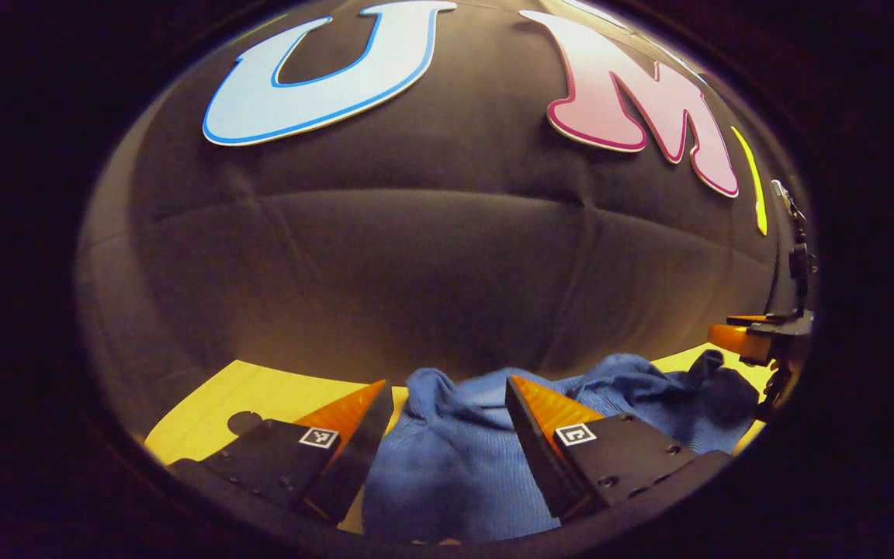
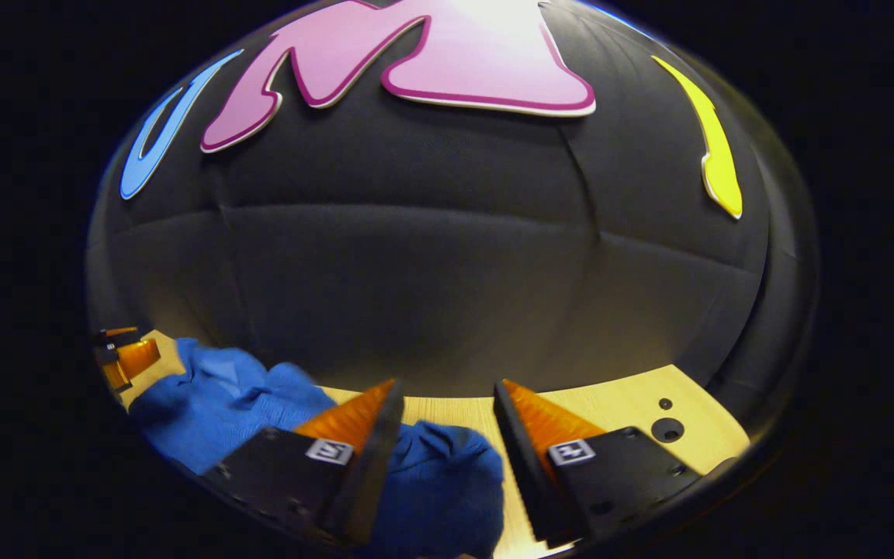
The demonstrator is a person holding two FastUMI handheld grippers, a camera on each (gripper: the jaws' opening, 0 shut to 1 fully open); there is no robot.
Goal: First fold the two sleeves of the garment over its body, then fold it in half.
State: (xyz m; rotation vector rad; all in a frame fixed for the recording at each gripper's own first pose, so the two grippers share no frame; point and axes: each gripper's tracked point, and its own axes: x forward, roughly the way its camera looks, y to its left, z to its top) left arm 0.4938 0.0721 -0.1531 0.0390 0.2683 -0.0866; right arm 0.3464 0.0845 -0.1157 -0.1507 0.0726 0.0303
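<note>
Left gripper view: the left gripper has its fingers wide apart, holding nothing. The blue garment lies bunched on the yellow table, between and past the fingers. The other gripper is far off by the cloth's other end.

Right gripper view: the right gripper is also wide apart, with a lump of cloth between the fingers, not pinched. The table has two dark holes.

How far: the garment looks crumpled, no neat fold seen. Both sleeves and the half fold seem left to do.

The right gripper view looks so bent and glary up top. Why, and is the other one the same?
Right gripper view: fisheye bending curves the wall; glare washes out the top, while the blue garment stays dim. Left gripper view: same curving, less glare, warm light on the yellow table.
</note>
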